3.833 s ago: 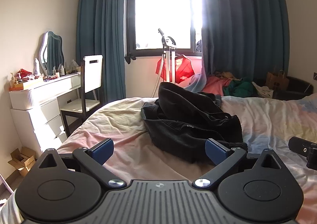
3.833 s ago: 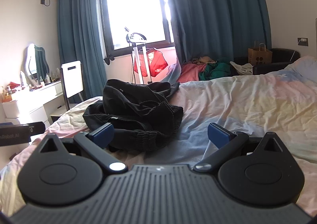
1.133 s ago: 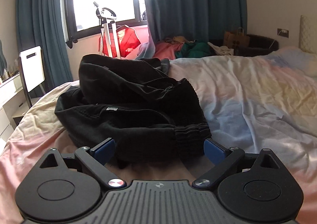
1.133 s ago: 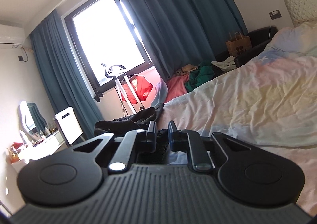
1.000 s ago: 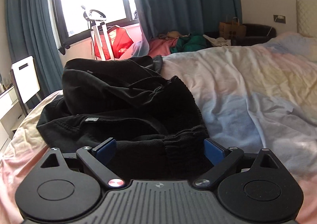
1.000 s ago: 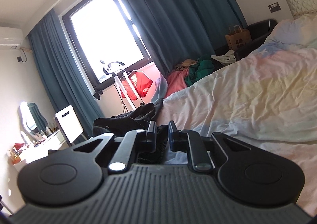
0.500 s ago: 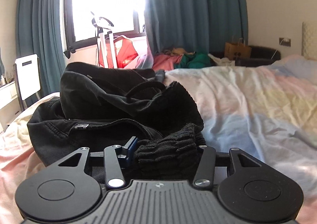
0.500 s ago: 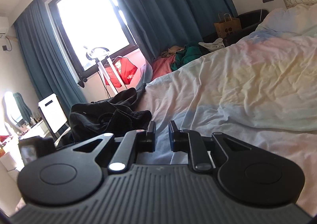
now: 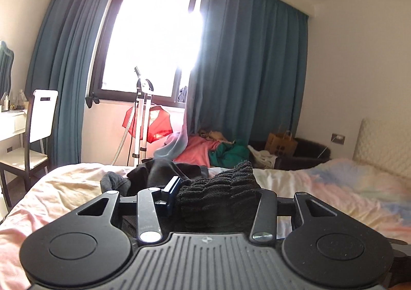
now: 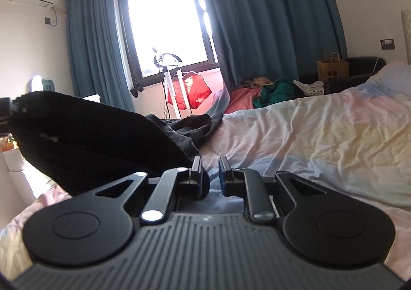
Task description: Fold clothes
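Note:
A black garment with a ribbed hem lies on the pastel bedsheet (image 9: 334,187). My left gripper (image 9: 215,195) is shut on the ribbed hem (image 9: 218,187) and holds it raised off the bed. The rest of the garment (image 9: 159,174) trails on the bed behind. In the right wrist view the lifted garment (image 10: 84,136) stretches taut from the far left down to my right gripper (image 10: 209,174), whose jaws are nearly closed; the cloth ends by the left finger (image 10: 196,169), and whether it is pinched I cannot tell.
A window with teal curtains (image 9: 246,71) faces me. A garment steamer stand with a red top (image 9: 143,125) is by the window. A clothes pile (image 9: 218,148), a paper bag (image 9: 281,143), a chair (image 9: 36,141) and a dresser (image 9: 10,123) flank the bed.
My left gripper has lifted the ribbed hem up off the bed and tilted upward. The garment now hangs stretched between both grippers; the right gripper has dropped lower toward the bed.

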A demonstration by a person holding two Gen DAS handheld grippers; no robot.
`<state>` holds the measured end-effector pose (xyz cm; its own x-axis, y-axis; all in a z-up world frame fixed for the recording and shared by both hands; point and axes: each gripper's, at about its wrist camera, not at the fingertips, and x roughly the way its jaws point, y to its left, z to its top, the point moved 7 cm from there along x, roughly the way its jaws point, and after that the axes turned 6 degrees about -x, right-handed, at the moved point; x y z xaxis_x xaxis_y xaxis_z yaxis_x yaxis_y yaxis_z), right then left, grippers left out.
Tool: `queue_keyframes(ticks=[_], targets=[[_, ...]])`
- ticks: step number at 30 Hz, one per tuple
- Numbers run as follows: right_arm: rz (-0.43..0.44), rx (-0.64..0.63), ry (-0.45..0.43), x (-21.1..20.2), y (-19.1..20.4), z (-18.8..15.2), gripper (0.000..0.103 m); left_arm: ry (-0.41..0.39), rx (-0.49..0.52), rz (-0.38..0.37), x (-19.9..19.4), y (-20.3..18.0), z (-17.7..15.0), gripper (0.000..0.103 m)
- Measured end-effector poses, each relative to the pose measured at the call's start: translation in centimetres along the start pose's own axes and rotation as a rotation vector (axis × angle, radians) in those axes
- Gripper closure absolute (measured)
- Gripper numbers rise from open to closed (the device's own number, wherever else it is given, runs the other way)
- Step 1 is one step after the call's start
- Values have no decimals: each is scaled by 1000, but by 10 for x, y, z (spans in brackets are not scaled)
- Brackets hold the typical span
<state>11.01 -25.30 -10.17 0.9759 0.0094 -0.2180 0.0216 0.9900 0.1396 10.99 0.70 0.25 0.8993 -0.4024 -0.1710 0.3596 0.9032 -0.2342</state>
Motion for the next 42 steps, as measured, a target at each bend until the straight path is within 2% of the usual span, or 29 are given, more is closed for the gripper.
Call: queue_keyframes(ticks=[3,5,9,11,12,13,14,15,16,21,23,24,26,27,28,32,34,37,39,40,41,42], targets=[[50,20,30,-7,17,-1,86,36,-23,50,-21,39,-8,57],[81,26,59,-6,28,-7,84,81,-69,113,-19,68,-21,56],[155,14,266,19,48,-42,84,174,-176,232,-12,121,-41,56],[144,-14,328,28,53,-56,83,208,-197,276,-8,137,-45,55],[138,-29,359,33,55,-63,73,222,-195,292,-7,141,-47,55],[134,-40,382,36,57,-69,55,233,-185,302,-9,145,-50,54],[133,-45,391,39,58,-72,44,243,-173,309,-12,149,-53,54],[131,-44,394,42,58,-75,27,261,-152,316,-11,151,-58,54],[129,-43,398,45,59,-78,27,279,-144,322,-8,151,-62,54],[46,-61,437,82,52,-96,28,326,-167,333,1,156,-74,53],[41,-63,449,94,50,-103,33,325,-160,339,-1,156,-74,53],[39,-63,435,96,50,-102,41,327,-151,341,-2,155,-74,53],[31,-69,411,99,50,-99,75,336,-136,347,-4,151,-74,50],[16,-82,405,98,50,-96,86,342,-129,351,-5,149,-75,50],[2,-94,399,97,50,-93,89,342,-128,345,-6,147,-74,50],[-35,-104,328,84,46,-67,91,332,-140,293,-19,139,-68,49],[-45,-97,274,72,43,-47,91,286,-131,244,-29,130,-59,49],[-61,-130,222,49,42,-26,91,194,-109,158,-47,112,-42,43],[-47,-156,269,41,40,-28,91,124,-126,92,-58,101,-30,38],[-37,-151,329,42,37,-37,91,102,-137,73,-60,98,-26,30],[-27,-147,390,42,35,-46,91,100,-144,76,-60,96,-25,26],[-16,-142,450,42,32,-55,91,119,-149,90,-57,97,-28,26]])
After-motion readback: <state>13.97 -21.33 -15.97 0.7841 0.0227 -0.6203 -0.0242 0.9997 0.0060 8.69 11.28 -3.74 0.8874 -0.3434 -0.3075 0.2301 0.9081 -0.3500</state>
